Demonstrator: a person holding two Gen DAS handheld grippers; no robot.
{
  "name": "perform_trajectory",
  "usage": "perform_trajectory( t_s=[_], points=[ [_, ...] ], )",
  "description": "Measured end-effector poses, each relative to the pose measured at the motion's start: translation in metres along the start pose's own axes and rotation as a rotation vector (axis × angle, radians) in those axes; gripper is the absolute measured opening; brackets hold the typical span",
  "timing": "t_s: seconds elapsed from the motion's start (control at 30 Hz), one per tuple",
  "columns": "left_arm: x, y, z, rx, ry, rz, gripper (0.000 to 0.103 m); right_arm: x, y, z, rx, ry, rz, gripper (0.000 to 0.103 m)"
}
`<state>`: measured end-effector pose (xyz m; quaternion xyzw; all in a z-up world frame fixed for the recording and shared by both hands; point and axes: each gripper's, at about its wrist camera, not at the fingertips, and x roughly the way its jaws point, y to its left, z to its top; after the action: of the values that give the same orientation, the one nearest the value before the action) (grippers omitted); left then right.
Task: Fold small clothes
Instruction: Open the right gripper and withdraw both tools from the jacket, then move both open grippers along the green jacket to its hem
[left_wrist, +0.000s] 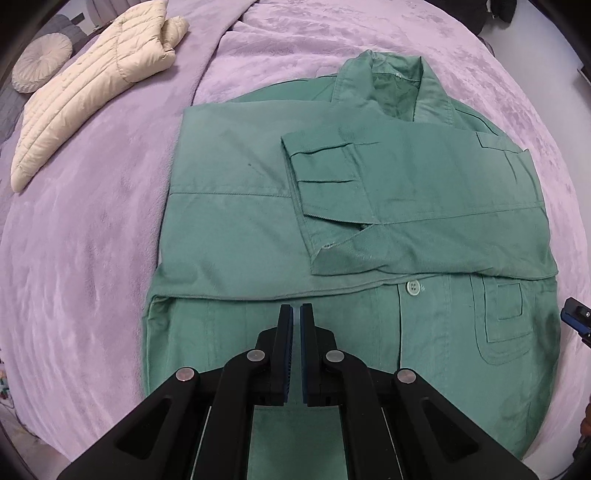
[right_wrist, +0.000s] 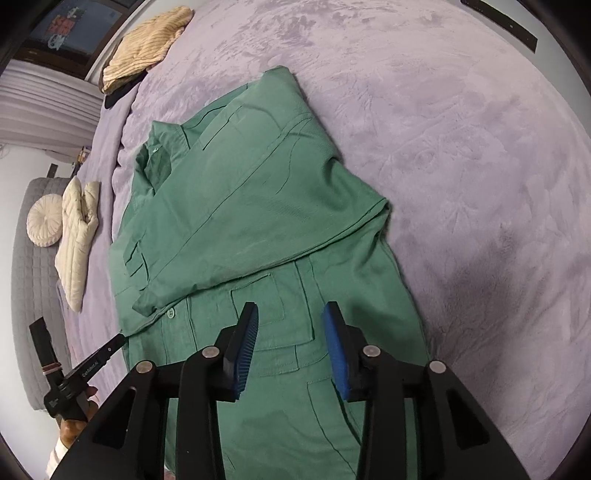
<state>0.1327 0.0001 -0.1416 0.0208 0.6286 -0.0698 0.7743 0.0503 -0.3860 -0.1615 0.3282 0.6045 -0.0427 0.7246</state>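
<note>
A green button-up jacket (left_wrist: 258, 229) lies flat on the purple blanket, collar at the far end, both sleeves folded across its chest. It also shows in the right wrist view (right_wrist: 258, 206). My left gripper (left_wrist: 296, 314) hovers over the jacket's lower front, left of a white button (left_wrist: 413, 287); its jaws are nearly together with nothing between them. My right gripper (right_wrist: 291, 317) is open and empty above the jacket's lower pocket area. The left gripper also shows in the right wrist view (right_wrist: 110, 345), at the jacket's left edge.
The purple blanket (left_wrist: 92, 240) covers the bed. A cream quilted jacket (left_wrist: 96, 81) and a round cushion (left_wrist: 40, 61) lie at the far left. A tan knitted garment (right_wrist: 147, 44) lies at the far edge. A grey headboard (right_wrist: 29, 295) stands at left.
</note>
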Motion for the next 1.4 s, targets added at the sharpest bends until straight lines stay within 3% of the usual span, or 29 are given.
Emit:
perform_trajectory(
  t_s=[0.13, 0.2, 0.33, 0.47, 0.63, 0.77, 0.8, 0.87, 0.9, 1.0, 1.27, 1.4],
  points=[
    [-0.008, 0.013, -0.017, -0.033, 0.001, -0.012, 0.004, -0.002, 0.019, -0.01, -0.054, 0.023, -0.015, 0.048],
    [-0.01, 0.018, -0.025, -0.051, 0.008, -0.019, 0.004, -0.003, 0.029, -0.015, -0.082, 0.031, -0.019, 0.056],
    [-0.014, 0.028, -0.041, -0.083, 0.027, -0.029, 0.004, -0.006, 0.045, -0.024, -0.128, 0.046, -0.024, 0.056],
    [-0.02, 0.035, -0.053, -0.1, 0.037, -0.025, 0.004, -0.007, 0.054, -0.033, -0.143, 0.059, -0.026, 0.065],
    [-0.026, 0.044, -0.063, -0.119, 0.048, -0.025, 0.005, -0.01, 0.064, -0.044, -0.153, 0.066, -0.025, 0.065],
    [-0.029, 0.044, -0.069, -0.112, 0.06, -0.032, 0.005, -0.011, 0.07, -0.051, -0.162, 0.073, -0.026, 0.071],
    [-0.029, 0.044, -0.072, -0.111, 0.065, -0.027, 0.029, -0.011, 0.072, -0.052, -0.166, 0.075, -0.027, 0.071],
    [-0.031, 0.043, -0.075, -0.122, 0.071, -0.006, 0.097, -0.011, 0.076, -0.056, -0.173, 0.077, -0.028, 0.071],
    [-0.03, 0.043, -0.075, -0.124, 0.066, 0.001, 0.102, -0.011, 0.078, -0.058, -0.177, 0.078, -0.029, 0.071],
    [-0.033, 0.043, -0.072, -0.117, 0.057, -0.022, 0.102, -0.012, 0.082, -0.062, -0.186, 0.077, -0.03, 0.08],
    [-0.042, 0.051, -0.058, -0.111, 0.012, 0.019, 0.102, -0.021, 0.099, -0.069, -0.256, 0.029, -0.049, 0.086],
    [-0.043, 0.053, -0.068, -0.099, 0.001, 0.023, 0.102, -0.02, 0.108, -0.076, -0.273, 0.044, -0.03, 0.086]
  ],
)
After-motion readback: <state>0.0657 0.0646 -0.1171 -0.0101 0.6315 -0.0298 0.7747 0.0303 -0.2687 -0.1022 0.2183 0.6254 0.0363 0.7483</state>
